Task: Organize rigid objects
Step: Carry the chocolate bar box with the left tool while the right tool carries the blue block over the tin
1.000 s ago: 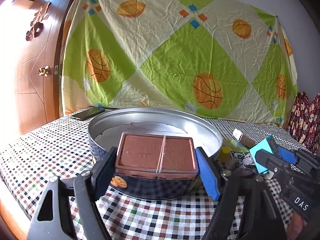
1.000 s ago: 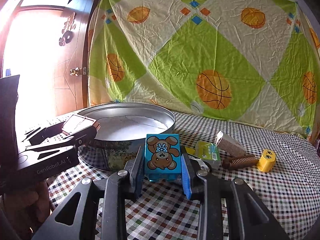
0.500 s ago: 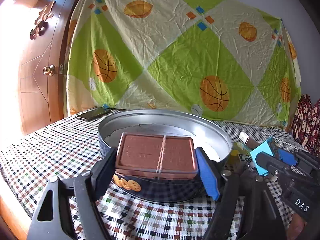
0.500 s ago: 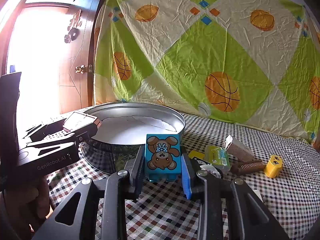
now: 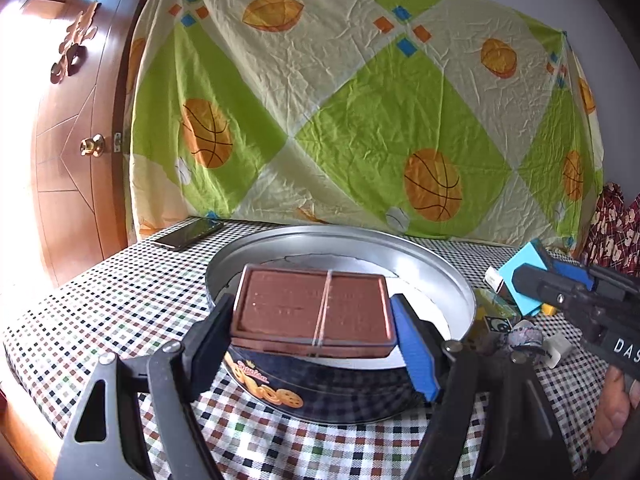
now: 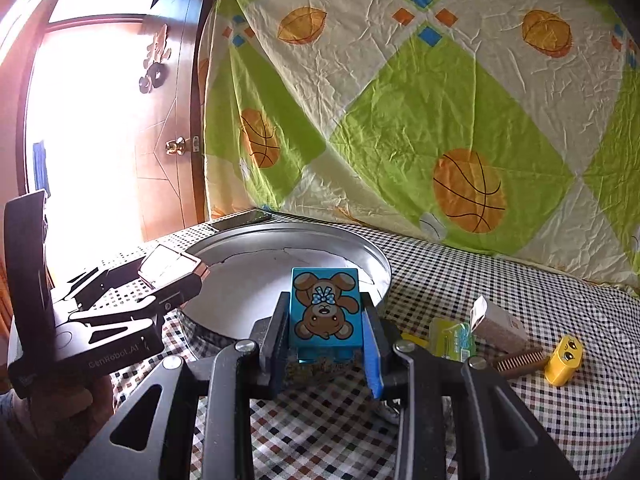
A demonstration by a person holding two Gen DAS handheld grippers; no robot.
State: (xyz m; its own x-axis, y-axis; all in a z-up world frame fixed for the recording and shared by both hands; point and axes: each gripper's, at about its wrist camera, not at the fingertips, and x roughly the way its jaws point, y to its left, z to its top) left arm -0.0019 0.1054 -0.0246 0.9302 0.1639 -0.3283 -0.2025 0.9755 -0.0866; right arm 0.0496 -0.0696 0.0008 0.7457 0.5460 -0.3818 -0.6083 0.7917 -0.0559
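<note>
- The brown box (image 5: pixel 312 312) is the thing on our left side. Our left tongs (image 5: pixel 316 330) have closed on its two short ends, so its long side runs across from one jaw to the other.
- The brown box lies flat and is up in the air. It hangs over the near edge of the round tin (image 5: pixel 440 264), which sits on the checked table (image 5: pixel 100 300).
- The open tin lies straight ahead of the left tongs and a bit lower. We think the next move is a short push forward and then down.
- Both boxes sit about as near to the tin as each other, so we cannot say which hand is nearer. The tin is wide, so both could fit side by side.
- The blue bear box (image 6: pixel 325 308) is on our right side. Our right tongs (image 6: pixel 326 334) are shut tight on its two sides, and it stands tall with the bear upside down.
- The blue bear box is also in the air, at the near right edge of the tin. The tin lies ahead and a little to the left of it.
- More small things wait on the table to the right: a green pack (image 6: pixel 452 338), a grey box (image 6: pixel 498 322), a brown comb (image 6: pixel 520 360) and a yellow block (image 6: pixel 564 358).
</note>
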